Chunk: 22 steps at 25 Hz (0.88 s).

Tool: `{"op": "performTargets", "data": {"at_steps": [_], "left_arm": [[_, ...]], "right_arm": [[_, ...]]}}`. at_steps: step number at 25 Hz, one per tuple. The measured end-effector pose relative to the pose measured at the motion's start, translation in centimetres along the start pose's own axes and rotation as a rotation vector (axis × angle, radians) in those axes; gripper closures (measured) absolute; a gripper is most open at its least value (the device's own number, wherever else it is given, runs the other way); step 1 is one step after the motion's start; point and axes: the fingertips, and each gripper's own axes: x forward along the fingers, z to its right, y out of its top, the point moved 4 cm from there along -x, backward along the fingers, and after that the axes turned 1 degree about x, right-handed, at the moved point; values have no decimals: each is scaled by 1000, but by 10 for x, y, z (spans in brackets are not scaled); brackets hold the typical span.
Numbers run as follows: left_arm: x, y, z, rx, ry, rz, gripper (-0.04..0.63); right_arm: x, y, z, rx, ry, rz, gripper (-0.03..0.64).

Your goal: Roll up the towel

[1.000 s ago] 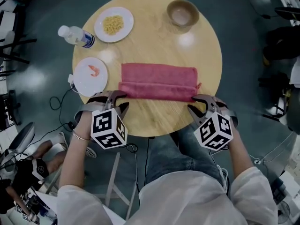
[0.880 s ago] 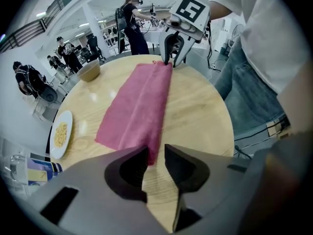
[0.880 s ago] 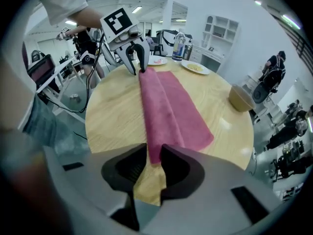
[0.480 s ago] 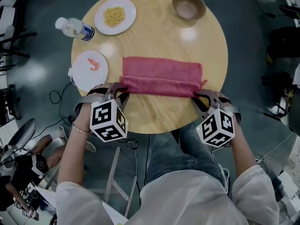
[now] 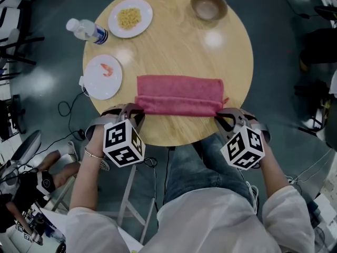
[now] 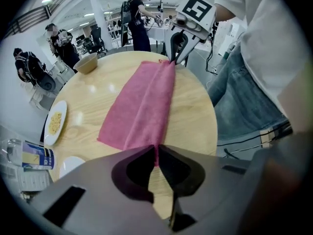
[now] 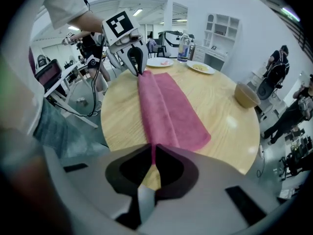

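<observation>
A pink towel (image 5: 179, 94) lies folded lengthwise across the near half of the round wooden table (image 5: 174, 41), with a raised fold along its near edge. My left gripper (image 5: 136, 109) pinches the towel's near left corner; its jaws have just been closing on the cloth. In the left gripper view the towel (image 6: 142, 106) runs away from the left gripper (image 6: 156, 153) to the other gripper (image 6: 176, 53). My right gripper (image 5: 224, 115) has likewise just closed on the near right corner. The right gripper view shows the towel (image 7: 166, 111) pinched in the right gripper (image 7: 153, 153).
Beyond the towel stand a plate of yellow food (image 5: 130, 18), a plate with a shrimp (image 5: 103, 77), a lying water bottle (image 5: 87, 30) and a brown bowl (image 5: 209, 5). The table's near edge is just below both grippers. People stand in the background.
Both grippers' jaws have closed onto the towel's near corners. The hands shifted only slightly along the table's near edge.
</observation>
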Motion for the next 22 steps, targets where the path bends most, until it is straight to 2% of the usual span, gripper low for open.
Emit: {"op": "performTargets", "data": {"at_steps": [5,16,22], "left_arm": [[-14,3,3,-67,-19,12,565],[-19,15,-41,-99,-29,2,565],[-9,16,-65,-167,-60,-35,563]], "right_arm": [[-15,1,-3,36,37,13,591],[-23,12,42,120,40,15,589],[-13,15,66,157,58,14,589]]}}
